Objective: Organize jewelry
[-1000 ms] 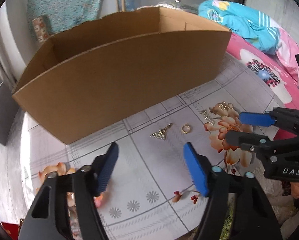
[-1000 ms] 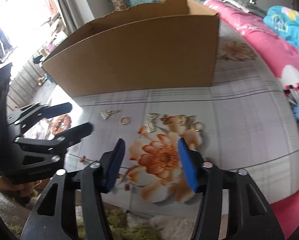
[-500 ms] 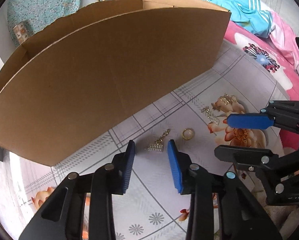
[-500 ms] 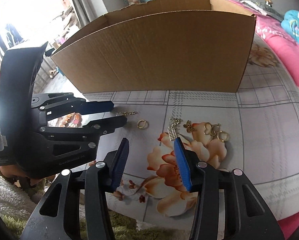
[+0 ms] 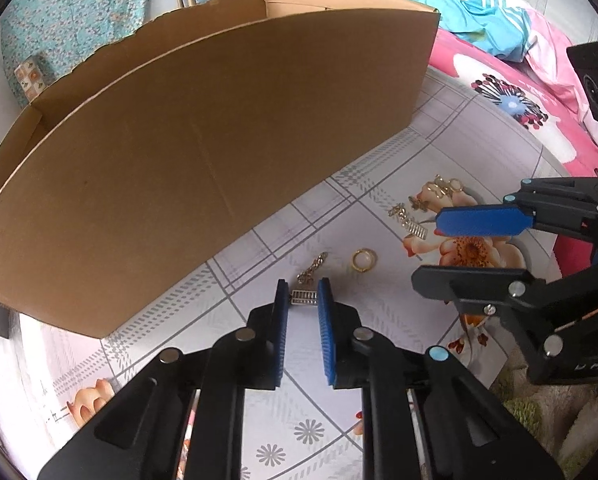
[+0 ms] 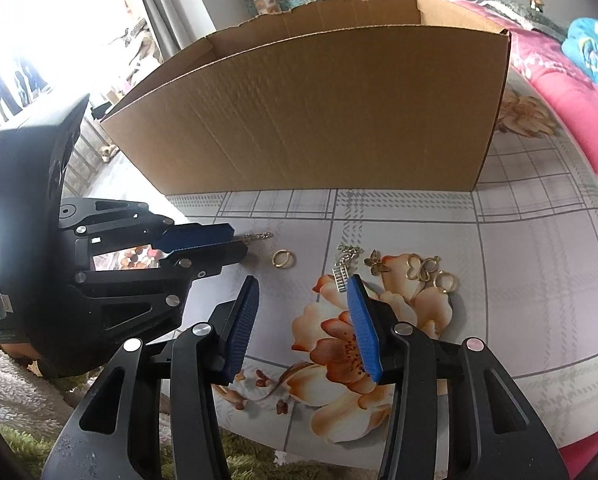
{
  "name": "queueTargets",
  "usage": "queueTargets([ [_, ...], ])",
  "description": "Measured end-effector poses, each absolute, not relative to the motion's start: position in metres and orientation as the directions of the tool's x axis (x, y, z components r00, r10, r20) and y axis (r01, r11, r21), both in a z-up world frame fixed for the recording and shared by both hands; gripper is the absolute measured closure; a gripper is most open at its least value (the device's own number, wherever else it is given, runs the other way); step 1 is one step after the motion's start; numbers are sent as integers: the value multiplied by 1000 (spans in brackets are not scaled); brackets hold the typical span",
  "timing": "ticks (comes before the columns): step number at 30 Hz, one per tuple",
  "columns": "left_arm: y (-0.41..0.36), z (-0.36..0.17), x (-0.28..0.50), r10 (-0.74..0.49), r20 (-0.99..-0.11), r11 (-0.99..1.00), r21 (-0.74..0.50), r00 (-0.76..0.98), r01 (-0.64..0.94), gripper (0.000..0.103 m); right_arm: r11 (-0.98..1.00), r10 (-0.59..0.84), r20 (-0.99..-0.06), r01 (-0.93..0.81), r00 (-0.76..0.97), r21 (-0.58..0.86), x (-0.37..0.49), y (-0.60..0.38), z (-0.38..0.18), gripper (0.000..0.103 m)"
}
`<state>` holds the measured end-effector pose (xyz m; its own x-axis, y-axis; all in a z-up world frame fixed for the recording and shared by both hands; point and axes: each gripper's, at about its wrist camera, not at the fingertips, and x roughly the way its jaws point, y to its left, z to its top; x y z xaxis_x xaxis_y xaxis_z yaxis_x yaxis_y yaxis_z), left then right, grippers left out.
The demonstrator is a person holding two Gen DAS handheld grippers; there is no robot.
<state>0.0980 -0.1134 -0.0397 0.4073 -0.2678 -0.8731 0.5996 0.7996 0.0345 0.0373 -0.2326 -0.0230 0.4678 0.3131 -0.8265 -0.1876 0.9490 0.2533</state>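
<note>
A gold ladder-shaped pendant [image 5: 305, 297] on a short chain lies on the floral mat [image 5: 379, 320]. My left gripper [image 5: 303, 282] is closing on it, and its blue pads touch both sides of it. In the right wrist view only the chain end [image 6: 259, 236] sticks out past the left gripper [image 6: 239, 240]. My right gripper [image 6: 303, 282] hovers open over the orange flower print with nothing between its fingers. A gold ring [image 6: 283, 258], a second ladder pendant [image 6: 341, 276], a butterfly charm [image 6: 377, 266] and looped gold pieces [image 6: 431, 272] lie just beyond its fingertips.
A large open cardboard box [image 5: 199, 140] stands close behind the jewelry and fills the far side. A pink flowered blanket [image 5: 519, 92] with a blue cloth [image 5: 459, 4] lies to the right. A green shaggy rug [image 6: 27, 448] borders the mat's near edge.
My left gripper's jaws went from wide open to nearly shut around the ladder pendant while moving closer to it. The right gripper stayed open and moved little.
</note>
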Motion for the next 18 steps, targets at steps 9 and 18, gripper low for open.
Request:
queueTargets([
  [9,-96,-37,92,-257,-872,833,19,417,554,89,941,334,-801,-218,496,257,36,-233,-14,61],
  [18,-77,-30,94,-241,-860,874,9,450,485,89,917,349,-800,-355,489,182,60,-197,-17,80],
])
